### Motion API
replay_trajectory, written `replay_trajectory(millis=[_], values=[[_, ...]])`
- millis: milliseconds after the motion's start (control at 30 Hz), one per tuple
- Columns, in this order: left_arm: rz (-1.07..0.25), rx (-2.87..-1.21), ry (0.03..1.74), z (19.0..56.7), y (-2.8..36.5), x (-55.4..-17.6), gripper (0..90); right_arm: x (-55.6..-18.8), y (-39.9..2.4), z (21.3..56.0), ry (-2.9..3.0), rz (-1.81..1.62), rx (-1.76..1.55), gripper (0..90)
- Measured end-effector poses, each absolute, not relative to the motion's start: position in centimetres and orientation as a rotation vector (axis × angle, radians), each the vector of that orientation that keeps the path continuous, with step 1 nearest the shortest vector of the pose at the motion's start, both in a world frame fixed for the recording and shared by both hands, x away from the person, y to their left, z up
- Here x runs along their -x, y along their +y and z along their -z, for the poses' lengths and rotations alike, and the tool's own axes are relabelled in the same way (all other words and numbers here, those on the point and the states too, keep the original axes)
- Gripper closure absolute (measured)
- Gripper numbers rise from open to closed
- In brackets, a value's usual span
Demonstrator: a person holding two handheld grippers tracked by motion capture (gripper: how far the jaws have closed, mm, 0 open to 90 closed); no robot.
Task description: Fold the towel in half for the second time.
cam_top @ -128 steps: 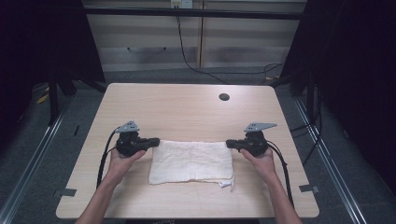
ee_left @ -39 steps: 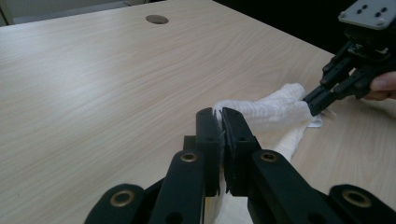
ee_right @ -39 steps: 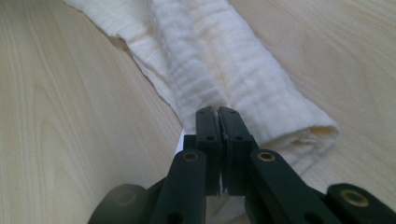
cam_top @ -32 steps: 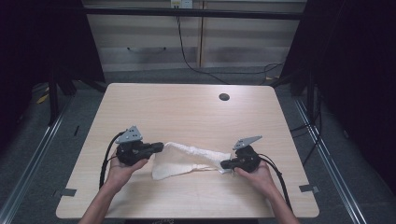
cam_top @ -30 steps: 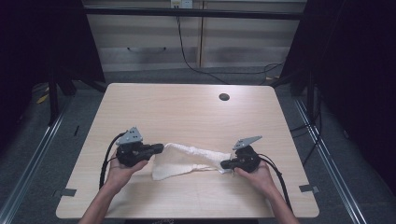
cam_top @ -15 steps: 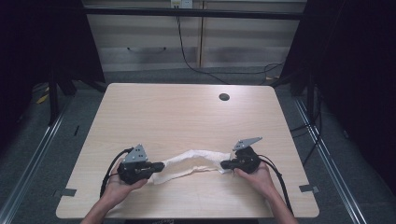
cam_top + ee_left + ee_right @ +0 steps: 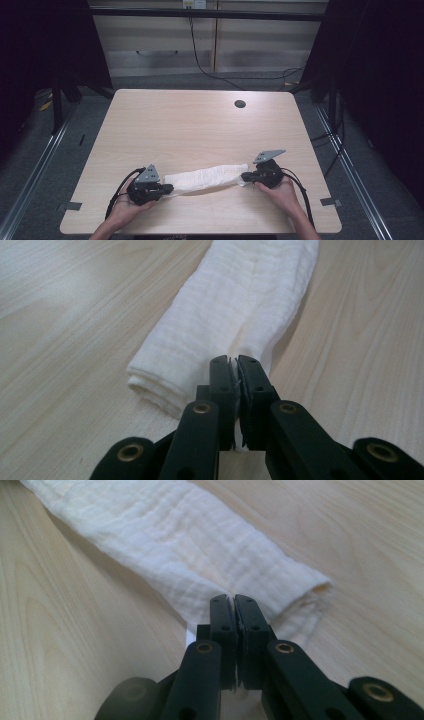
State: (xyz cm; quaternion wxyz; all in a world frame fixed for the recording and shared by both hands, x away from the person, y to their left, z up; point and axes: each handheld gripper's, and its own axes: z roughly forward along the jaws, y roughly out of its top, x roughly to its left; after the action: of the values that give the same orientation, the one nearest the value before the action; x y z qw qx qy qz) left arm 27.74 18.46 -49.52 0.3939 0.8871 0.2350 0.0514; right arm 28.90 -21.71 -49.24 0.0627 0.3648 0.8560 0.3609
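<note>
White muslin cloth (image 7: 206, 178) lies on the light wood bench (image 7: 200, 125), folded lengthwise into a narrow band, running roughly parallel to the near edge and a bit back from it, its right end slightly farther from that edge than its left. Left gripper (image 7: 167, 189) sits near the front-left corner, held low by the person's left hand (image 7: 125, 207); its jaws are pressed together on the cloth's left end, w/ a thin sliver of fabric caught between the pads. In the left gripper view the cloth (image 7: 235, 315) stretches away from the gripper (image 7: 236, 371) in stacked layers, folded edge to the view's left, flat on the wood. Right gripper (image 7: 246, 176) is toward the front-right part of the bench, right hand (image 7: 282, 192) behind it; jaws likewise closed tight, pinching the cloth's right end. In the right gripper view the cloth (image 7: 180, 545) runs off diagonally toward the upper left from the gripper (image 7: 234, 609), w/ a loose open corner just right of the jaws and a bit of white showing below them. Cloth sags a little btwn the two grips but rests on the surface mid-span. Round dark cable hole (image 7: 240, 104) sits near the far edge, right of centre, well apart from everything. Grey three-cornered plates top both grippers; black cables trail back toward the near edge.
</note>
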Motion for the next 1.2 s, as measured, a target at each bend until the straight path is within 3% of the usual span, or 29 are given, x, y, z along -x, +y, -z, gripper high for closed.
replay_trajectory(millis=[500, 733, 1033, 1200], values=[[-0.147, -2.224, 0.641, 50.0, 18.4, -28.9, 86.5, -25.8, -23.2, 49.1, 2.537, -1.065, -1.089, 87.9], [-0.096, -2.189, 0.672, 50.0, 18.8, -28.7, 84.2, -25.1, -23.3, 49.5, 2.54, -1.123, -1.094, 84.6], [-0.052, -2.117, 0.678, 48.3, 19.4, -27.6, 70.2, -24.5, -23.5, 48.3, 2.495, -1.306, -1.108, 73.1], [-0.062, -2.065, 0.752, 47.4, 20.6, -27.3, 51.7, -24.1, -24.0, 46.9, 2.415, -1.396, -1.119, 68.6]])
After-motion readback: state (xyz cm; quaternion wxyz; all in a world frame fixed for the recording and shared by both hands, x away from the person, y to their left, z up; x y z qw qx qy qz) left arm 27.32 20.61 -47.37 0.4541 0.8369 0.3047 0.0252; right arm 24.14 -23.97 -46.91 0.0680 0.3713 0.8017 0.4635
